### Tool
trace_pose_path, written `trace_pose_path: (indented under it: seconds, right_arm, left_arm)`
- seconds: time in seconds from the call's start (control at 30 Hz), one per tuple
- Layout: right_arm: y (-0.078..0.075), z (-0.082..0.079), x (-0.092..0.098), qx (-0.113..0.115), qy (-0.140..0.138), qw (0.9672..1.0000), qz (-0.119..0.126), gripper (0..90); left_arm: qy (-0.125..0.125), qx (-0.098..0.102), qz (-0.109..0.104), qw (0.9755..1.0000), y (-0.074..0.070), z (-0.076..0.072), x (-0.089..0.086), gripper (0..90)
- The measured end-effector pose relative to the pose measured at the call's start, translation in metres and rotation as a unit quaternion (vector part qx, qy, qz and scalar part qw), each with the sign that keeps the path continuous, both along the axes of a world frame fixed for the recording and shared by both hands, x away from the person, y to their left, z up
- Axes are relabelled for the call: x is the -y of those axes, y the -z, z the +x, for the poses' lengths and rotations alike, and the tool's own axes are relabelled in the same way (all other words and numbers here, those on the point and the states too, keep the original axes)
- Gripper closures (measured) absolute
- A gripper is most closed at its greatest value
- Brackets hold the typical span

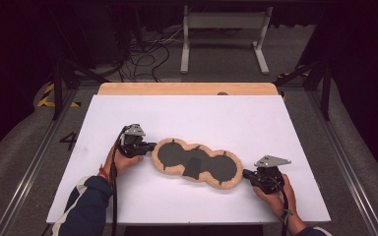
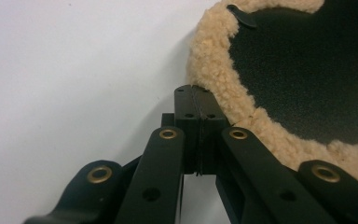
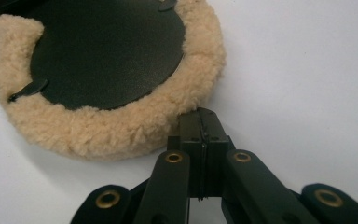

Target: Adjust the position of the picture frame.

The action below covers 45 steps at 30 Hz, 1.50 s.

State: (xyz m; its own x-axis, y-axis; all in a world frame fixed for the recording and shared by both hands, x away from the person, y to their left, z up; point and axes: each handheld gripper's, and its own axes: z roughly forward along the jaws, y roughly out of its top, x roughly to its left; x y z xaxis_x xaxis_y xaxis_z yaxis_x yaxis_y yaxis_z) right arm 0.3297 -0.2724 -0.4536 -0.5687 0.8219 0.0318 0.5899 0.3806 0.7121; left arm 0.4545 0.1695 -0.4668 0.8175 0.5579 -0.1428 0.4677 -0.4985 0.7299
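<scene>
A three-lobed pad [image 1: 196, 163] with black faces and a tan fleece rim lies flat on the white table [image 1: 202, 113]. My left gripper [image 1: 153, 146] is at the pad's left end, held by a hand in a dark sleeve. In the left gripper view its jaws [image 2: 195, 88] are pressed together, tips touching the fleece rim [image 2: 214, 70], with nothing visible between them. My right gripper [image 1: 245, 173] sits at the pad's right end. In the right gripper view its jaws [image 3: 204, 112] are shut too, tips against the fleece [image 3: 107, 126].
A wooden strip [image 1: 187, 88] runs along the table's far edge. Beyond it stand a white metal frame [image 1: 224, 29] and loose cables [image 1: 142, 54] on the floor. Dark stand legs [image 1: 61, 88] flank the table. White table surface surrounds the pad.
</scene>
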Motion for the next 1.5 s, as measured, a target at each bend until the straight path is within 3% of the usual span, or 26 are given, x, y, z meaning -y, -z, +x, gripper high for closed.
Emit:
trace_pose_path:
  seconds: [0.17, 0.43, 0.63, 0.77, 0.83, 1.27, 1.5]
  right_arm:
    - [0.0, 0.005, 0.002, 0.001, -0.008, 1.0, -0.002, 90.0]
    - [-0.001, 0.008, 0.008, 0.004, -0.012, 0.9999, -0.007, 90.0]
    - [-0.003, 0.007, 0.008, 0.009, -0.02, 0.9993, -0.03, 90.0]
    - [-0.002, 0.008, 0.01, 0.011, -0.017, 0.9995, -0.026, 90.0]
    - [-0.002, 0.008, 0.011, 0.011, -0.016, 0.9995, -0.025, 90.0]
    - [-0.002, 0.002, 0.012, 0.011, -0.032, 0.9991, -0.025, 90.0]
    - [-0.001, 0.002, 0.013, 0.008, -0.023, 0.9996, -0.018, 89.8]
  left_arm:
    - [-0.001, 0.0, 0.001, 1.0, 0.0, -0.012, -0.003, 89.9]
    - [0.001, 0.017, 0.025, 0.9995, -0.002, -0.039, 0.0, 89.9]
    - [0.0, 0.009, 0.033, 0.9994, -0.004, -0.048, 0.002, 89.9]
    - [0.011, 0.009, 0.036, 0.9993, -0.004, -0.055, 0.002, 90.0]
    - [0.004, 0.016, 0.041, 0.999, -0.004, -0.058, 0.003, 89.7]
    - [-0.009, 0.025, 0.05, 0.9984, -0.004, -0.058, 0.008, 89.5]
    - [-0.011, 0.027, 0.052, 0.9982, -0.005, -0.06, 0.009, 89.4]
